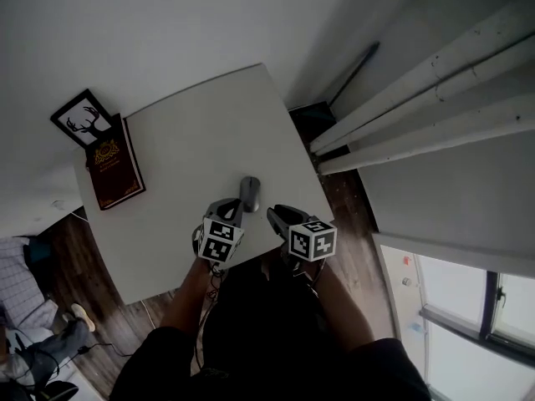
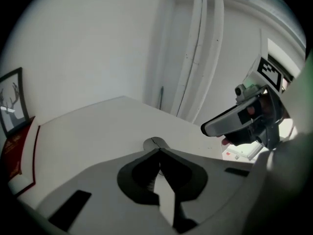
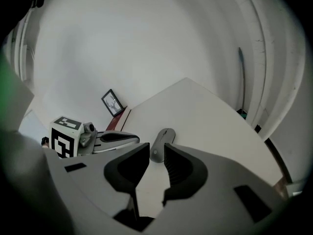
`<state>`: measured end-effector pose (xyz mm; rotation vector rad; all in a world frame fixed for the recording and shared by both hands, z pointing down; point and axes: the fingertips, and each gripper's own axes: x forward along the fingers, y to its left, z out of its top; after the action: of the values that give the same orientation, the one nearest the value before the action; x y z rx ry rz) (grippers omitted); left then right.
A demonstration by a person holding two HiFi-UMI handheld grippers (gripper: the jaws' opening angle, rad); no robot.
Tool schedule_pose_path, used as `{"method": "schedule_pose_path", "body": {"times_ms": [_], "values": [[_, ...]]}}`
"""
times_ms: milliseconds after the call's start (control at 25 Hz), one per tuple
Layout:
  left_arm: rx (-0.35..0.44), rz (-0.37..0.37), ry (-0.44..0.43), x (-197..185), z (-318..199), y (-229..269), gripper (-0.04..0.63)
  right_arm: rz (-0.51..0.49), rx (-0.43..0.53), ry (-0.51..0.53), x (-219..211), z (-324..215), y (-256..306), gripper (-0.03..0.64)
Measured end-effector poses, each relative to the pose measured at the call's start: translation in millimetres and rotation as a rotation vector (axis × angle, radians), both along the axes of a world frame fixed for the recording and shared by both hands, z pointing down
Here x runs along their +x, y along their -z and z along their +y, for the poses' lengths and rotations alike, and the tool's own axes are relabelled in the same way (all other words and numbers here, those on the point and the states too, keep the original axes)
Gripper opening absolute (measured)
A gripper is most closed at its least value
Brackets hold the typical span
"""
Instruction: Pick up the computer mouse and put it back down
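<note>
Computer mouse lies free just beyond slightly open right tool.

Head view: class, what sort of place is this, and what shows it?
Likely a home or small office room: a white table with a computer mouse and dark red book, a framed deer picture, wood flooring.

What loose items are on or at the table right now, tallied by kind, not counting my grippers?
computer mouse: 1
book: 1
framed picture: 1
Total: 3
</note>
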<state>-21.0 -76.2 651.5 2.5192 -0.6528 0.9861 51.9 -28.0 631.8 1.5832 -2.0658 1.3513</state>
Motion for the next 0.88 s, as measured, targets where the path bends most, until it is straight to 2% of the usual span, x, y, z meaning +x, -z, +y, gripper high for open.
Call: {"method": "schedule_pose_path", "body": {"times_ms": [200, 360, 560, 680, 880], "values": [[-0.017, 0.02, 0.015, 2, 2, 0, 0.003, -0.012, -0.017, 0.003, -1, -7, -9, 0.099], [-0.025, 0.016, 0.023, -4, 2, -1, 0.003, -0.035, -0.045, 0.0, -6, -19, -22, 0.151], [-0.043, 0.019, 0.049, -21, 4, -6, 0.003, -0.047, -0.145, 0.035, -22, -36, -56, 0.205], [-0.061, 0.026, 0.043, -25, 7, -2, 0.003, -0.052, -0.198, 0.014, -23, -44, -70, 0.245], [-0.082, 0.042, 0.056, -35, 10, -2, 0.002, -0.014, -0.26, 0.009, -25, -54, -78, 0.258]]}}
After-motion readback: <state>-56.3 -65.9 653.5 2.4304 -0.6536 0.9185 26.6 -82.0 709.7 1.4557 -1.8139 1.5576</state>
